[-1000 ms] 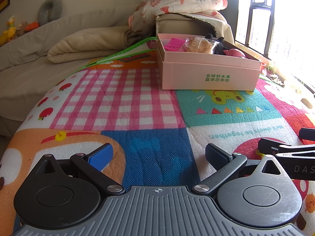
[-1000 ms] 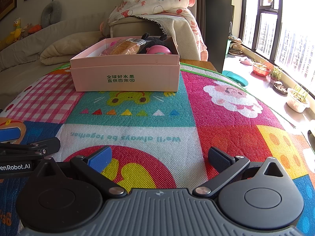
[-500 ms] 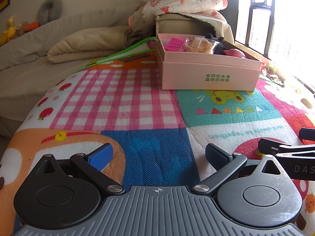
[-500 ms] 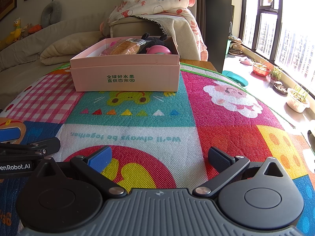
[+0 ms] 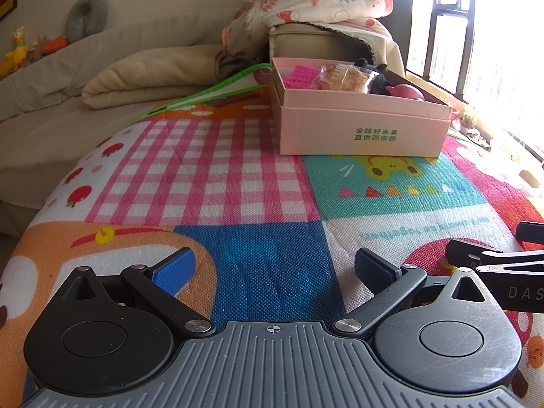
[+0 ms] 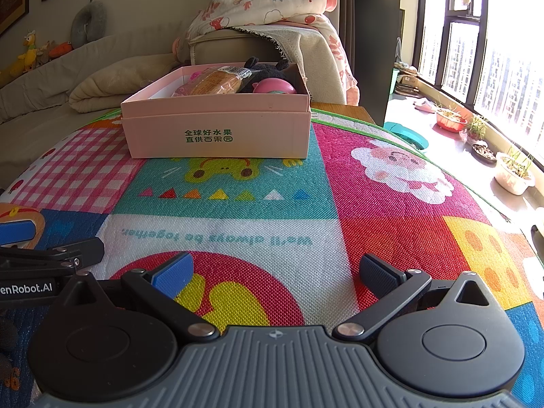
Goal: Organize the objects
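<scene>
A pink cardboard box (image 5: 363,129) stands at the far side of the colourful play mat (image 5: 217,176); it also shows in the right wrist view (image 6: 217,129). In it lie a wrapped bread (image 6: 214,83), a pink round toy (image 6: 273,86), a black plush (image 6: 268,68) and a pink grid piece (image 5: 301,76). My left gripper (image 5: 272,268) is open and empty, low over the mat's near side. My right gripper (image 6: 275,270) is open and empty beside it, to its right. Both are well short of the box.
A beige sofa with a folded blanket (image 5: 146,78) lies behind the mat. A floral quilt (image 6: 272,0) is piled on the armrest behind the box. Plant pots (image 6: 513,173) stand on the floor by the window at the right.
</scene>
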{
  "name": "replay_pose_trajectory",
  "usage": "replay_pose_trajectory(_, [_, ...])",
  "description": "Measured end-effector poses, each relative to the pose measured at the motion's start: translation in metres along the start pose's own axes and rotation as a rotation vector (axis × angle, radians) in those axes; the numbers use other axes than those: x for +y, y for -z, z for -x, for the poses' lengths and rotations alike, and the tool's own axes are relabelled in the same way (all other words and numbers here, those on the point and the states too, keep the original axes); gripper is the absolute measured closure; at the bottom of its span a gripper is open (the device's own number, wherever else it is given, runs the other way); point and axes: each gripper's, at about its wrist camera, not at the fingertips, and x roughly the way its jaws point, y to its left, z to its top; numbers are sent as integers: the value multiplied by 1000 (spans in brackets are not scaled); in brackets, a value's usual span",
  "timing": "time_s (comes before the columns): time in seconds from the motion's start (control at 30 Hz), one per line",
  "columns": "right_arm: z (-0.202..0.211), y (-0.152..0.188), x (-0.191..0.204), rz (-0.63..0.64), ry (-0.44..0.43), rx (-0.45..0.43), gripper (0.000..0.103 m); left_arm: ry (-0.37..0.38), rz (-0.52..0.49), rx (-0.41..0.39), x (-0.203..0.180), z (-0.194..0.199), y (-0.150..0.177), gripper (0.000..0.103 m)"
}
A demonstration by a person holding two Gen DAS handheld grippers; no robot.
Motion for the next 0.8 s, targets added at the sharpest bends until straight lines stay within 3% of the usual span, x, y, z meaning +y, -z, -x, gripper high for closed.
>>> replay_pose_trajectory(0.8, [1, 0, 0, 0, 0, 0, 0, -5, -6, 0, -1, 0, 0, 0])
